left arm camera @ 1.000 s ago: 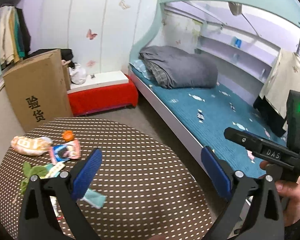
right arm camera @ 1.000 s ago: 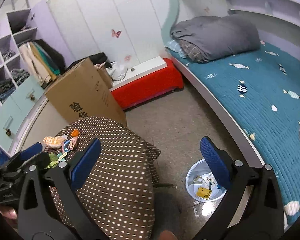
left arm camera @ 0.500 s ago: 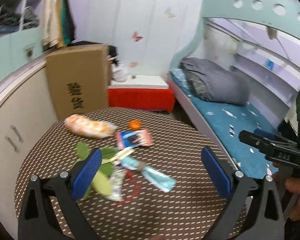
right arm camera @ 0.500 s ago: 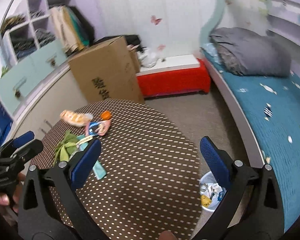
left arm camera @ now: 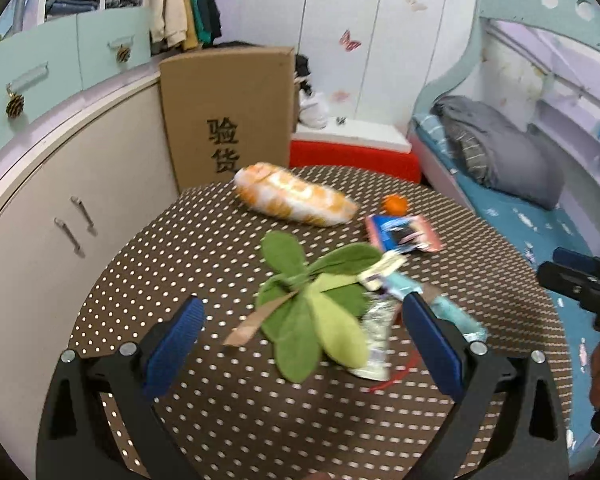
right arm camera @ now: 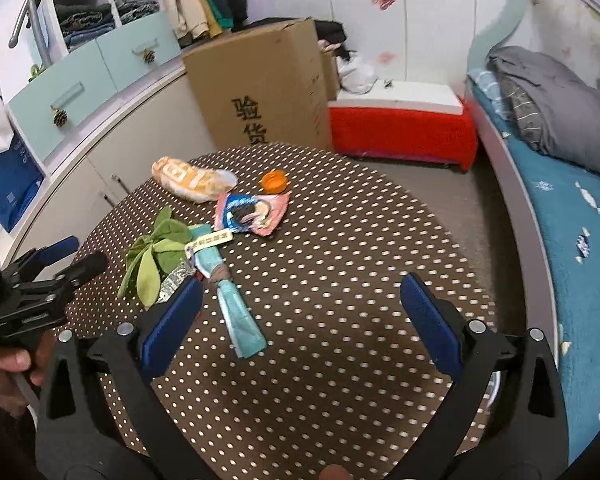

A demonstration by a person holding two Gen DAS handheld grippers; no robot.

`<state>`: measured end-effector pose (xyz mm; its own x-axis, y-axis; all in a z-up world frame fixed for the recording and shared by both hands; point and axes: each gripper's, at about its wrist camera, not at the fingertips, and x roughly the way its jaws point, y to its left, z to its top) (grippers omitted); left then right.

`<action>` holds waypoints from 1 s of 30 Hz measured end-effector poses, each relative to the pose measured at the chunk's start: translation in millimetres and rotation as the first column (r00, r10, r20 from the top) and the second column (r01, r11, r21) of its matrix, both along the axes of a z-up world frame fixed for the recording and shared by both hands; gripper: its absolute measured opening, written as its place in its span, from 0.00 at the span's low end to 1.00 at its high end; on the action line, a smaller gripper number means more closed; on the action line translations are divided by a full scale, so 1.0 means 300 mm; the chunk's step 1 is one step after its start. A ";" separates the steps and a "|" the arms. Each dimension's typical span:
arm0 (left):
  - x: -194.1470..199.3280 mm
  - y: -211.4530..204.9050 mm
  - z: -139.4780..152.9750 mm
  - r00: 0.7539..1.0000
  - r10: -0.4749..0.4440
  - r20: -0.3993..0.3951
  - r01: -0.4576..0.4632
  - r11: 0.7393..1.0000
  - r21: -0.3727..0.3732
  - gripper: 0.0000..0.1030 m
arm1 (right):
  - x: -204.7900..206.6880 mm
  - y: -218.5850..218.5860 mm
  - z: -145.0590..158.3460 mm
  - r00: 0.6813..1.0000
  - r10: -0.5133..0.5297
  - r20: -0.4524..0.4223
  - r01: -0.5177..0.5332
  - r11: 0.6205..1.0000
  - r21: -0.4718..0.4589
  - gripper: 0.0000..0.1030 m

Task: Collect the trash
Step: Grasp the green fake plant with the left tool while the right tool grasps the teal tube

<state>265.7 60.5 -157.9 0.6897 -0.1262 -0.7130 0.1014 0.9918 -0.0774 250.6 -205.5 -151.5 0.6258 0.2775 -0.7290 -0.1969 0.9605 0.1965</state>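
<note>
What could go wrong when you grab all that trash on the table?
The leaves lie on top of the wrappers, so the open left gripper might pinch several together and drop one. The orange cap looks round, so a bump could roll it off the table.

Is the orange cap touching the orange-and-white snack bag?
Apart. In the right wrist view, dotted tablecloth shows plainly between the orange cap and the orange-and-white snack bag; the left wrist view shows the same gap.
</note>
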 end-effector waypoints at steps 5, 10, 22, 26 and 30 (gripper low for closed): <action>0.072 0.007 -0.065 0.999 0.000 -0.038 0.001 1.000 0.020 0.94 | 0.037 0.056 -0.058 0.999 0.037 -0.032 -0.037 0.999 -0.011 0.94; 0.130 -0.001 -0.120 0.997 -0.020 -0.073 0.024 0.998 0.049 0.94 | 0.069 0.114 -0.104 0.993 0.098 -0.059 -0.099 0.995 -0.025 0.92; 0.157 -0.009 -0.171 0.987 -0.097 -0.131 0.101 0.994 0.030 0.14 | 0.137 0.286 -0.190 0.966 0.240 -0.095 -0.248 0.965 -0.085 0.31; 0.134 0.036 -0.169 0.989 -0.071 -0.132 0.071 0.997 -0.003 0.09 | 0.113 0.289 -0.187 0.964 0.248 -0.094 -0.256 0.963 -0.084 0.24; 0.093 0.065 -0.158 0.991 -0.050 -0.126 0.048 0.999 -0.017 0.08 | 0.063 0.232 -0.180 0.972 0.216 -0.095 -0.224 0.971 -0.082 0.20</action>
